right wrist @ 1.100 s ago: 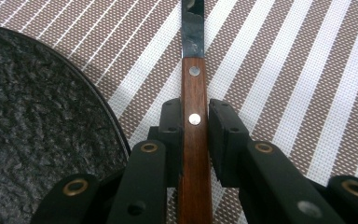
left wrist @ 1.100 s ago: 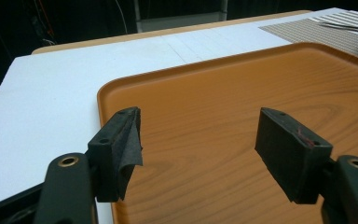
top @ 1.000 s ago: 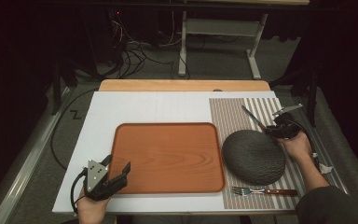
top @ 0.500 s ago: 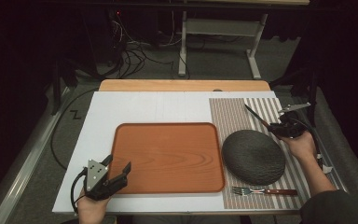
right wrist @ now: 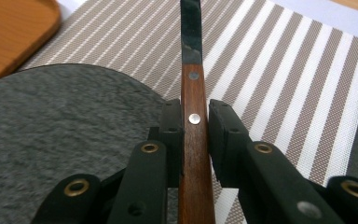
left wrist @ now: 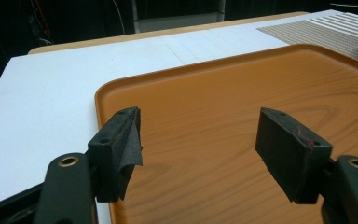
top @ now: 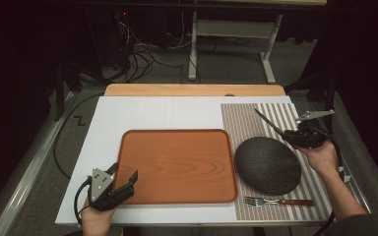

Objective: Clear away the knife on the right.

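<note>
Knife (top: 269, 124), one only, sits clamped by its wooden handle (right wrist: 193, 135) between the jaws of the right gripper (top: 295, 136), its dark blade running up and away over the striped placemat (top: 248, 118) at the right of the table. Just beside it, toward the person, lies one round dark grey plate (top: 267, 164), and near the placemat's front edge one fork (top: 275, 201) with a wooden handle lies flat, well apart from the knife. One wooden tray (top: 177, 164) rests on the white board (top: 147, 110) in the middle, bare. The left gripper (top: 124, 183) hovers at the tray's near left corner, its jaws spread wide with nothing between them, far from the knife; the tray and plate lie between the two grippers.
</note>
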The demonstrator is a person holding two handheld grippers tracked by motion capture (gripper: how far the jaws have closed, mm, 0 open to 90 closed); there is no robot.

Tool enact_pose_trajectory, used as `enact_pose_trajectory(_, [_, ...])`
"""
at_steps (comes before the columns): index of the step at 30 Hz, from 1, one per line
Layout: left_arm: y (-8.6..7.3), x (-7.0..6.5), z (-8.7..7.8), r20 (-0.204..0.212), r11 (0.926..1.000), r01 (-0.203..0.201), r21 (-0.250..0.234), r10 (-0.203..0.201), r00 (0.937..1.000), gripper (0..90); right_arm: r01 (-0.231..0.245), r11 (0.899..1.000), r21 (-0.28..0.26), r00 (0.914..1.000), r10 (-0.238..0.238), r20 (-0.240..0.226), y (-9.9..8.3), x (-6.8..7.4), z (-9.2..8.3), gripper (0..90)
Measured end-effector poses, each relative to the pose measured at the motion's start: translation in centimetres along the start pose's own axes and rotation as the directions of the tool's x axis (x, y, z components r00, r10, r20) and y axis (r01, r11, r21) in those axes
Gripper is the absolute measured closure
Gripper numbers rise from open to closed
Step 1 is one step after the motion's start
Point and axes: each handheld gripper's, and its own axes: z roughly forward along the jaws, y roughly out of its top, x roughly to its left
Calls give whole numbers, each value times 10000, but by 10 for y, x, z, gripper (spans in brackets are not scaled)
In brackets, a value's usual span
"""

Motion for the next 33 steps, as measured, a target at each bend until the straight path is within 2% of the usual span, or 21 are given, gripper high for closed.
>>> enact_pose_trajectory(6, [0, 1, 0, -15, 10000, 29, -1, -29, 10000, 313, 346, 9991, -239, 9988, -354, -349, 1, 14, -7, 787])
enact_pose_trajectory(14, [1, 1, -1, 113, 10000, 26, 24, -26, 9999, 312, 522, 9977, -429, 9968, -546, -581, 3, 28, -13, 788])
enact_pose_trajectory(19, [1, 3, -2, 152, 10000, -19, 30, 19, 9999, 313, 506, 9965, -666, 9960, -552, -696, 2, 40, -21, 787])
enact_pose_trajectory(27, [2, 3, -3, 191, 9999, -128, 30, 127, 9997, 313, 544, 9973, -488, 9950, -583, -809, -4, 55, -24, 787])
enact_pose_trajectory(33, [2, 4, -2, 205, 9998, -204, 74, 203, 9996, 313, 586, 9960, -679, 9925, -654, -1029, -8, 67, -28, 787])
